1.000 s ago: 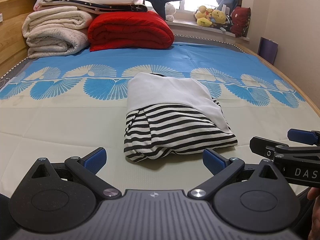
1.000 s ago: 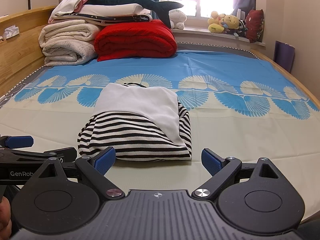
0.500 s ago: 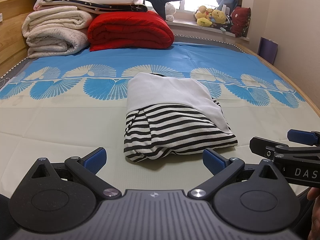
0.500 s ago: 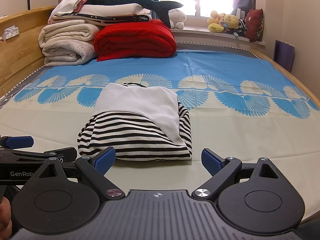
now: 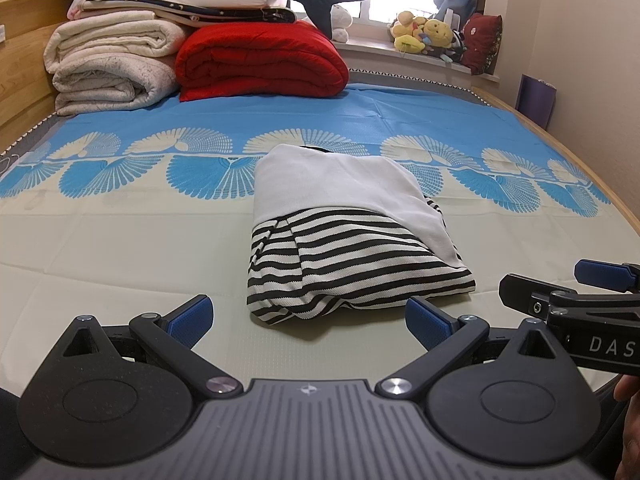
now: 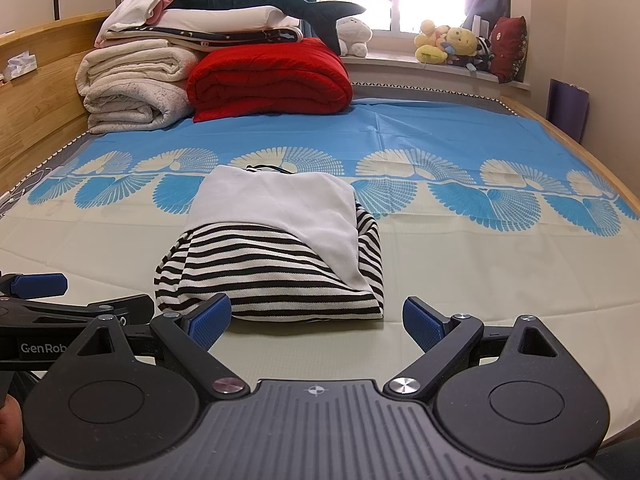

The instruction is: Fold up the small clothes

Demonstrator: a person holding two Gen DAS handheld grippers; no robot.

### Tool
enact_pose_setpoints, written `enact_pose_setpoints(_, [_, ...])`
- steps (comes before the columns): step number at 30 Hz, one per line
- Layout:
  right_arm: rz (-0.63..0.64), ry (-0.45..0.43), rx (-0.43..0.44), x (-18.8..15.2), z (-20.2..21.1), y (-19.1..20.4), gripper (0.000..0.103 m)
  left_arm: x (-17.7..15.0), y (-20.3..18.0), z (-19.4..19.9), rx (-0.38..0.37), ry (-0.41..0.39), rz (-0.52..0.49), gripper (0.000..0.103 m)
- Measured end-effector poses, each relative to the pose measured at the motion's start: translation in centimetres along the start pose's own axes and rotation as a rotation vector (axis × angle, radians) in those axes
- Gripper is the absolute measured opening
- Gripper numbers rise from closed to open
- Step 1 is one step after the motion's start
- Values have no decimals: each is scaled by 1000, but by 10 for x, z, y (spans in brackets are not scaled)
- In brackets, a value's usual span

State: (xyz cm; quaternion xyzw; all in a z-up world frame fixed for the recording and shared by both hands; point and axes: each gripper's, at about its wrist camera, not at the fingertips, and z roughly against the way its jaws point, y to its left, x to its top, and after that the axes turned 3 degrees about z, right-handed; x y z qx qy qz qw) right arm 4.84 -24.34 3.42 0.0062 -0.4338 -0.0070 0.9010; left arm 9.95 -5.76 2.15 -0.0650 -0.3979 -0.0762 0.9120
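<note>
The fingers of the left gripper (image 5: 307, 320) and the right gripper (image 6: 317, 320) stand released and empty just before the folded striped garment (image 6: 276, 256) on the bed (image 6: 500, 272), probably because folding looks finished.

"DAS" on right gripper (image 5: 600, 280), "GenRob" on left gripper (image 6: 36, 292)

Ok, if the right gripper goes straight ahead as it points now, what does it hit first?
Most likely the folded shirt: its striped near edge lies just ahead of the open right gripper, slightly left of center. Depth is unclear, so it might skim the mat first.
</note>
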Motion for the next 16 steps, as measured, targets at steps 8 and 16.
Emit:
enact_pose_setpoints(8, [0, 0, 0, 0, 0, 0, 93, 0, 0, 0, 0, -1, 0, 102])
enact_pose_setpoints(16, [0, 1, 0, 0, 0, 0, 93, 1, -1, -3, -1, 6, 3, 102])
